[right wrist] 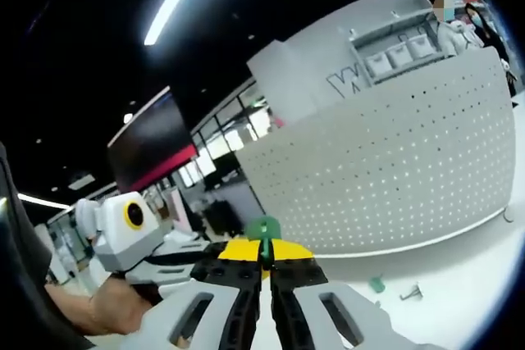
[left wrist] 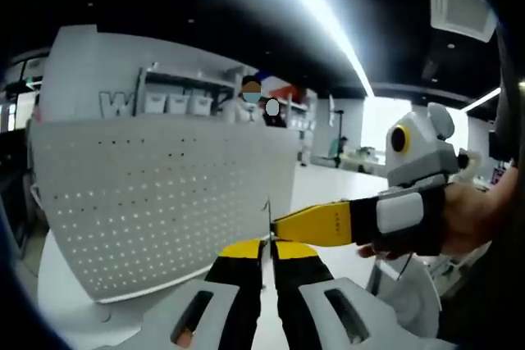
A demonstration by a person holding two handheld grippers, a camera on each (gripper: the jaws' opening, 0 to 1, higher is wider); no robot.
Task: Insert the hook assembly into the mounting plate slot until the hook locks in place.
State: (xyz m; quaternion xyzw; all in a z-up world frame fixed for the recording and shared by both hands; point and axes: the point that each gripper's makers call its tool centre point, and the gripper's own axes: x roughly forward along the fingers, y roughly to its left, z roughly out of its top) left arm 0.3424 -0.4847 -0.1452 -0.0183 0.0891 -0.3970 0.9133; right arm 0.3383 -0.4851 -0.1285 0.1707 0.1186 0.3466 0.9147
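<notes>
A long ceiling light strip (left wrist: 316,14) runs bright across the dark ceiling, and beside it, toward the edge of the left gripper view, sits a square ceiling vent (left wrist: 459,2). Below the strip, far back, a wall shelf (left wrist: 176,79) carries three white storage bins (left wrist: 176,104) in a row, next to large grey letters (left wrist: 115,104) on the wall. In the right gripper view, under the strip, a dark hanging screen (right wrist: 152,149) with a red lower edge is seen, and a row of windows (right wrist: 221,149) just beside it.
</notes>
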